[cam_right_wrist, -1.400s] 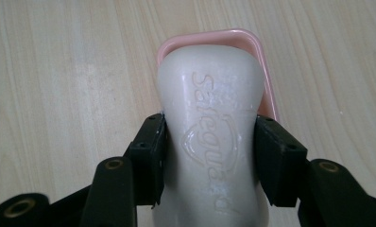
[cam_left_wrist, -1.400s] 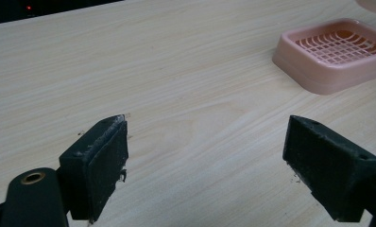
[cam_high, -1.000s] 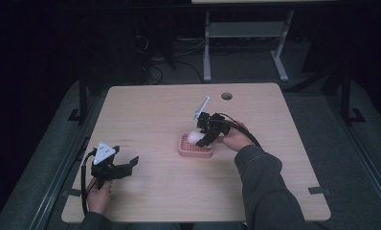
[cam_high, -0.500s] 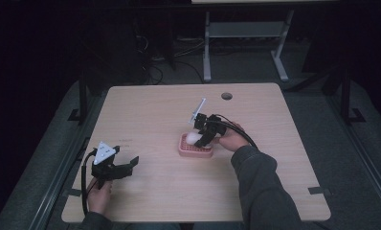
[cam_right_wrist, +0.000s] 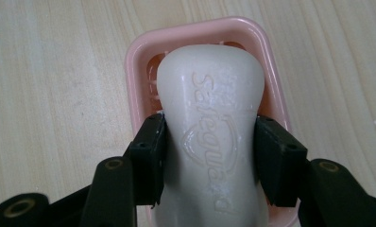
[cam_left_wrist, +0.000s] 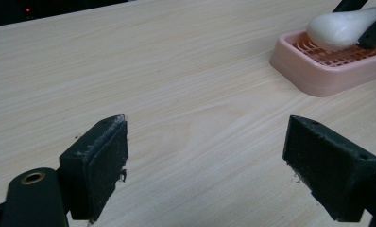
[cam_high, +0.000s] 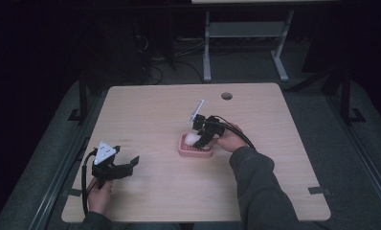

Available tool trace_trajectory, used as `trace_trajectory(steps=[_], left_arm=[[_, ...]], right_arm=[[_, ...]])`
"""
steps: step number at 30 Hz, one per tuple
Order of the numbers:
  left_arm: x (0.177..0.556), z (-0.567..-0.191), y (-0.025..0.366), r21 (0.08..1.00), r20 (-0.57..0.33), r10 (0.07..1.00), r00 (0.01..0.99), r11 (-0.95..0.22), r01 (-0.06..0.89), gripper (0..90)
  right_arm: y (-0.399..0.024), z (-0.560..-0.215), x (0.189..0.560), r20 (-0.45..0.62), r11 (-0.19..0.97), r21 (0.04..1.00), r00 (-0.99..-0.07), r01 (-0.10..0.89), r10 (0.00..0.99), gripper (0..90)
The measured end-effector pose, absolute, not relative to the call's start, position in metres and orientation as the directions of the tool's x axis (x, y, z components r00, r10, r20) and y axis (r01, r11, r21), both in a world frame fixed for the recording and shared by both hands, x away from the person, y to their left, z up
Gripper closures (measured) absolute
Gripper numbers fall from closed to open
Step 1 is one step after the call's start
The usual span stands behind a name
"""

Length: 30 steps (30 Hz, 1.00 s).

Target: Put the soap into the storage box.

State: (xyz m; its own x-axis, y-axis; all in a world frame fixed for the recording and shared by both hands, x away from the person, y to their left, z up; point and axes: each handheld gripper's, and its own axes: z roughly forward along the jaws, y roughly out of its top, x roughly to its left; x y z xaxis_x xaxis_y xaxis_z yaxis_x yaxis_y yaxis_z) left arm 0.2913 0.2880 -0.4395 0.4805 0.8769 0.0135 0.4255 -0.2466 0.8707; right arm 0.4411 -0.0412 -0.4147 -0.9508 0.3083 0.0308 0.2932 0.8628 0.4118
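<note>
The soap dish (cam_high: 195, 148) sits near the middle of the desk (cam_high: 274, 191). The soap bar (cam_right_wrist: 209, 132) lies over the dish, between the fingers (cam_right_wrist: 150, 156) of the right gripper (cam_high: 200, 139); whether it touches the grid is hard to tell. The left gripper (cam_high: 124, 167) sits well apart, at the desk's near left corner. A hole (cam_high: 227, 96) lies toward the far edge, behind the dish.

Dim lab: bare test table (cam_high: 150, 110), floor cables (cam_high: 152, 72)

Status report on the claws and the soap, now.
Right claw shut on the white soap bar, over the pink soap dish. Left claw open, empty, low over the table. Nothing in the way.
</note>
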Motion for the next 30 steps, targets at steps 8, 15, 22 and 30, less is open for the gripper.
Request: trace_trajectory(steps=[8,15,22,30], left_arm=[[0.2914,-0.4390,0.2890,0.872,0.012,0.879,0.476,-0.243,0.426,14.4],[0.2912,-0.4388,0.2888,0.871,0.014,0.878,0.478,-0.246,0.426,14.4],[0.2910,-0.4383,0.2891,0.872,0.013,0.879,0.476,-0.243,0.425,14.4],[0.2912,-0.4385,0.2888,0.873,0.013,0.878,0.478,-0.244,0.423,14.4]], right_arm=[[-0.0405,-0.4207,0.4431,0.041,0.863,0.406,-0.949,0.301,0.312,48.5],[-0.0413,-0.4215,0.4441,0.035,0.860,0.405,-0.945,0.310,0.325,48.5],[-0.0378,-0.4234,0.4440,0.037,0.862,0.403,-0.947,0.307,0.319,48.5],[-0.0369,-0.4244,0.4439,0.038,0.864,0.397,-0.946,0.309,0.321,48.3]])
